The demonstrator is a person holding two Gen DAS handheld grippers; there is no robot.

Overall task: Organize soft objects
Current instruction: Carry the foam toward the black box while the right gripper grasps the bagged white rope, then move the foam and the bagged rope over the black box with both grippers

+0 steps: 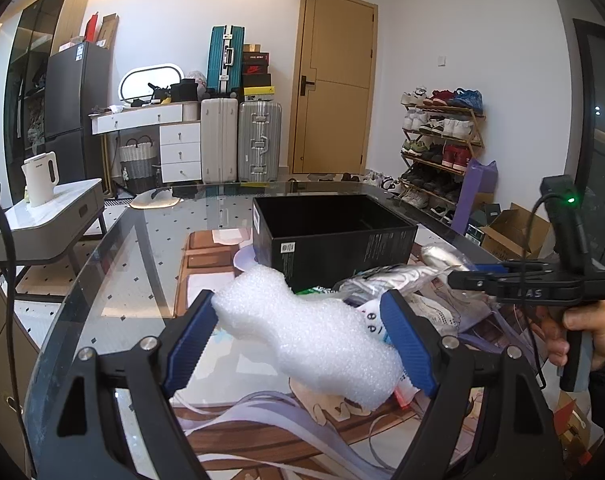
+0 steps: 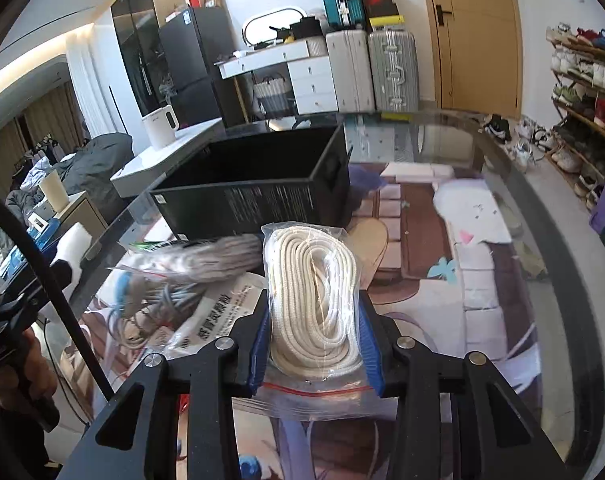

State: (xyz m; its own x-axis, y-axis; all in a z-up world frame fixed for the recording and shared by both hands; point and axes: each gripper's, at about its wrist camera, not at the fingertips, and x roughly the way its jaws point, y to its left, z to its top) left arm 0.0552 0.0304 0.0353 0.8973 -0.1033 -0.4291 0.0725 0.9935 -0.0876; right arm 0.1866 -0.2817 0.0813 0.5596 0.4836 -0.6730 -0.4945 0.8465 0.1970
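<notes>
My left gripper is shut on a white foam piece, held above the glass table. An open black box stands just beyond it; it also shows in the right wrist view. My right gripper is shut on a clear zip bag of coiled white rope, held in front of the box. The right gripper also shows from the side at the right of the left wrist view. A pile of bagged soft items lies left of the rope bag.
The glass table covers a printed mat; its rounded edge curves at the right. A low white side table with a kettle stands at the left. Suitcases, a shoe rack and a door stand behind.
</notes>
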